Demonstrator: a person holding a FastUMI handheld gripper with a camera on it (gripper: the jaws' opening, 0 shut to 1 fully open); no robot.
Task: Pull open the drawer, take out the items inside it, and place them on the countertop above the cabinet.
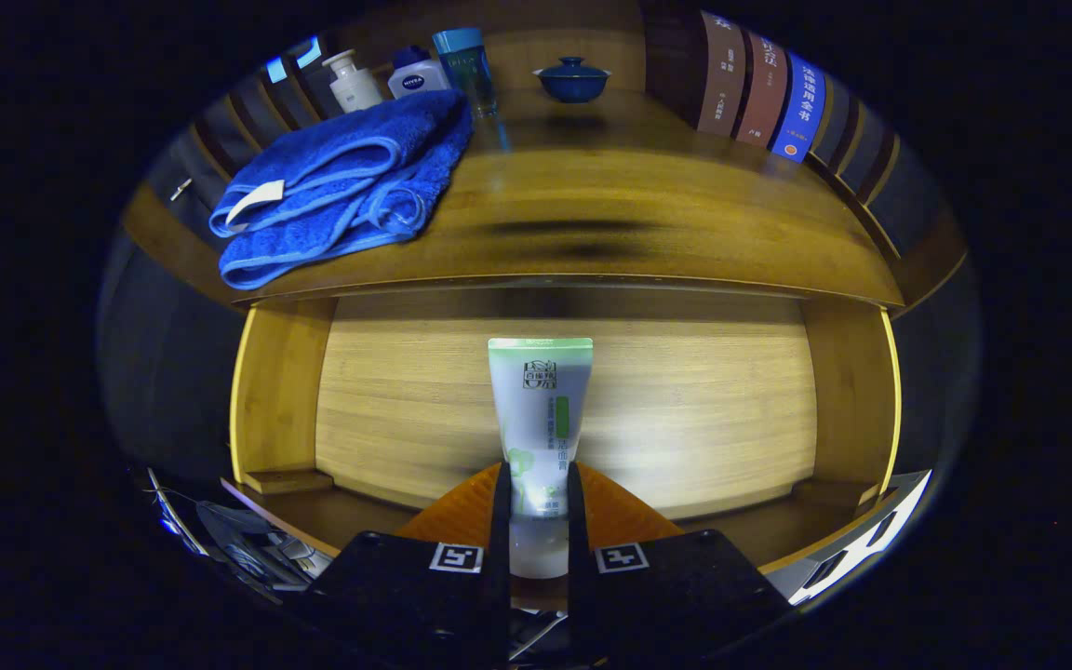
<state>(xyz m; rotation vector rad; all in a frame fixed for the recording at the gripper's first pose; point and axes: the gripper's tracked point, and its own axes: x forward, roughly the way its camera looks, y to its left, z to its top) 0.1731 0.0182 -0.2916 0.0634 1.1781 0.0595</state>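
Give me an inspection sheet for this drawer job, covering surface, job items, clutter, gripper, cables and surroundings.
Surface: wooden countertop above the open drawer, bare in its middle.
Job's things: white-and-green tube held upright over the drawer, cap end down between the fingers.
Clutter: folded blue towel on the countertop's near left; white pump bottle, white bottle with blue cap and teal bottle behind it; blue lidded bowl at the back.
Grippers: hand-held gripper shut on the tube, both fingers pressing its lower part.
Cables: nothing seen for certain.
Surroundings: books standing upright beside the countertop, at its back corner.
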